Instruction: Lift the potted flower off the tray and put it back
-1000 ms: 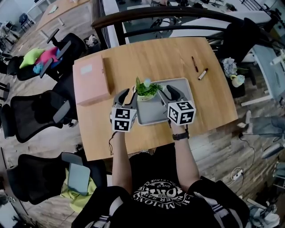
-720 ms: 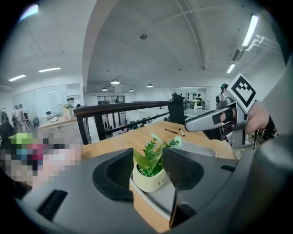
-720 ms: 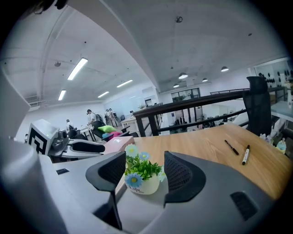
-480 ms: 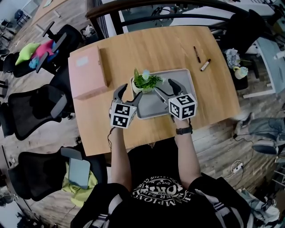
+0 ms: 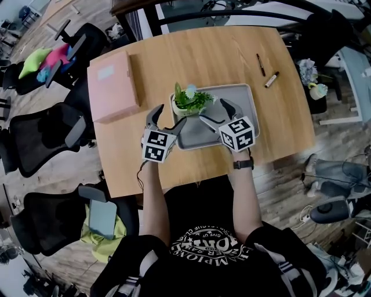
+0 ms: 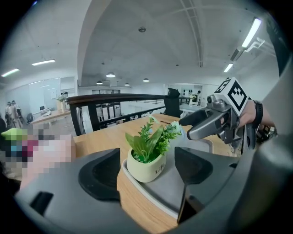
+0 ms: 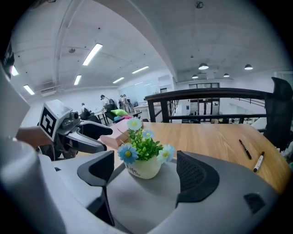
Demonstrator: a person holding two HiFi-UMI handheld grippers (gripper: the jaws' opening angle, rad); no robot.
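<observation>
The potted flower (image 5: 186, 103), a cream pot with green leaves and small blue blooms, stands upright in the far left corner of the grey tray (image 5: 232, 116). My left gripper (image 5: 168, 116) is just near and left of it and is open. My right gripper (image 5: 214, 111) is over the tray to the pot's right, also open. Both pairs of jaws have just been opening. In the left gripper view the pot (image 6: 145, 163) shows in the gap ahead of the pads (image 6: 100, 176), untouched. The right gripper view shows the same pot (image 7: 143, 165) on the tray (image 7: 137, 201).
A pink box (image 5: 113, 86) lies on the wooden table left of the tray. Two pens (image 5: 271, 79) lie at the far right. Black office chairs (image 5: 46, 136) stand off the table's left edge, and a dark railing (image 5: 191, 6) runs behind its far edge.
Both grippers came down with the pot held between them, then their jaws spread wide. The pot is let go and rests on the tray.
</observation>
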